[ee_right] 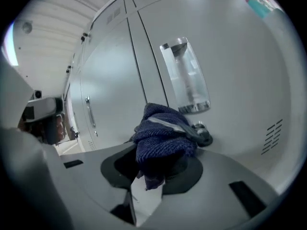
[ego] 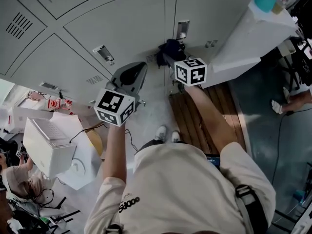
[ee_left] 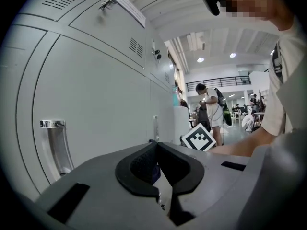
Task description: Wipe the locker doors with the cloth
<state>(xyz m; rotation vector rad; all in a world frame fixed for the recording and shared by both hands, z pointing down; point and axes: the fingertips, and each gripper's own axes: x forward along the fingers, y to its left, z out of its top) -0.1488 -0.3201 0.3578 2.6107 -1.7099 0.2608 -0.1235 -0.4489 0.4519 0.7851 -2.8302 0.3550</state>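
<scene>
"Left gripper view: report the left gripper point(ee_left: 156, 146)."

"Jaws together, tips meeting; nothing clamped that I can make out; it points along a grey locker door point(ee_left: 96, 104) and hangs beside the panel, not on it."

"Right gripper point(ee_right: 160, 164)?"

"Clamped on the cloth point(ee_right: 163, 135); the cloth is a dark blue bunch standing out past the jaws toward the door ahead, just below a recessed chrome handle point(ee_right: 186, 75) and beside a round lock point(ee_right: 205, 137); contact with the panel cannot be confirmed."

"Governing relation for the wipe?"

"The cloth lies straight ahead of the right gripper, between its jaws and the door face; the bunch has no marked long axis; the right hand is the nearer and, in my judgement, the working one; the left sits to its left, off the cloth; the next stroke calls for the bunch pressed flat on the panel, clear of handle and lock."

"Counts?"

"Grippers: two; cloths: one; doors: several, total not determinable; handles in the right gripper view: two, the near recessed one and a slim bar handle point(ee_right: 88, 110) farther off."
</scene>
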